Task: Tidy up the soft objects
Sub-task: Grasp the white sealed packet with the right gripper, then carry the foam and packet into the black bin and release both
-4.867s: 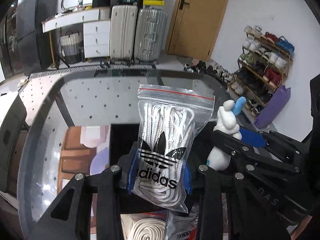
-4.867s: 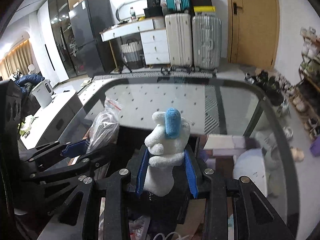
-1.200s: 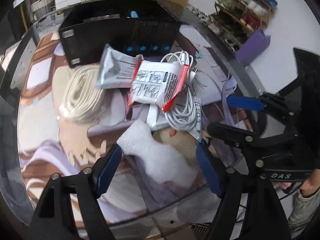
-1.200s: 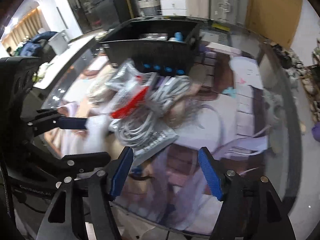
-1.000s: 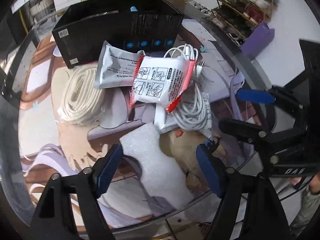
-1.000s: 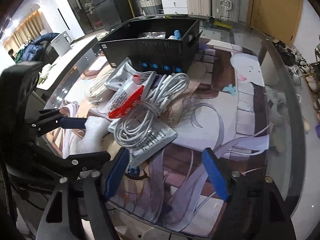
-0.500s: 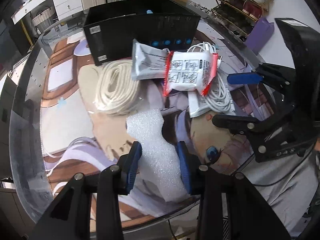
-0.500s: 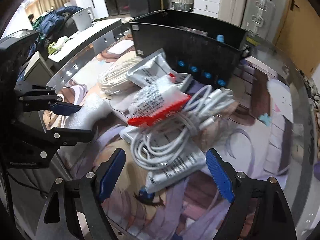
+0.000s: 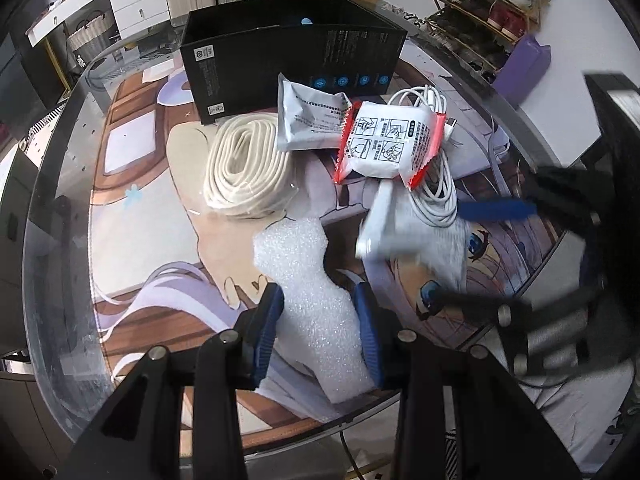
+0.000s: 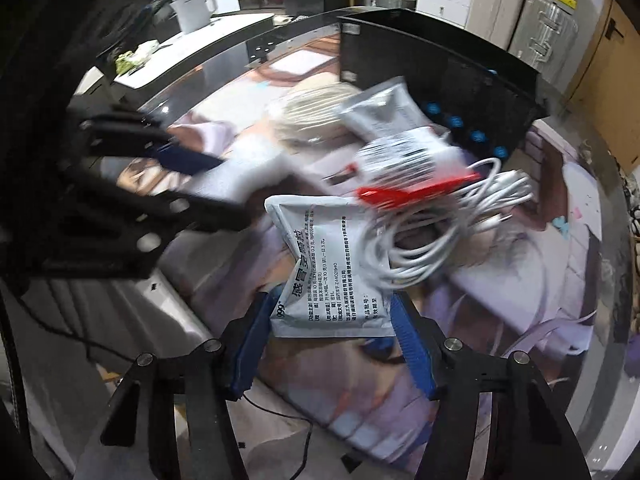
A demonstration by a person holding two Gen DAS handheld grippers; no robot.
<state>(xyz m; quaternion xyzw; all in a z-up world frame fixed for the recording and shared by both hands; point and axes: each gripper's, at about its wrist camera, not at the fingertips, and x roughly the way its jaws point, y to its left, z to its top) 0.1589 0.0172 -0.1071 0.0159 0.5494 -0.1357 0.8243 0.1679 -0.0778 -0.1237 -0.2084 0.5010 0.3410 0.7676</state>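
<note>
Since half a second ago the right gripper (image 10: 328,340) has dropped onto the grey medicine sachet (image 10: 328,276) and is now closing on its near end, dragging it out from under the white cable coil (image 10: 432,224). The left gripper (image 9: 320,336) is still clamping the white foam piece (image 9: 312,292) at its narrow waist, just above the printed mat (image 9: 140,248).

The cable is lying across the sachet's far end, so the pull is probably going to tug the coil and the red-edged packet (image 9: 390,148) along; the motion blur makes it hard to say whether they are already shifting. The foam is compressing under the pads and could slip or tear if swung quickly.

The foam's long axis is running away from the left gripper toward the black box (image 9: 288,64), wide end forward. The sachet is likewise pointing away from its gripper, toward the pile.
</note>
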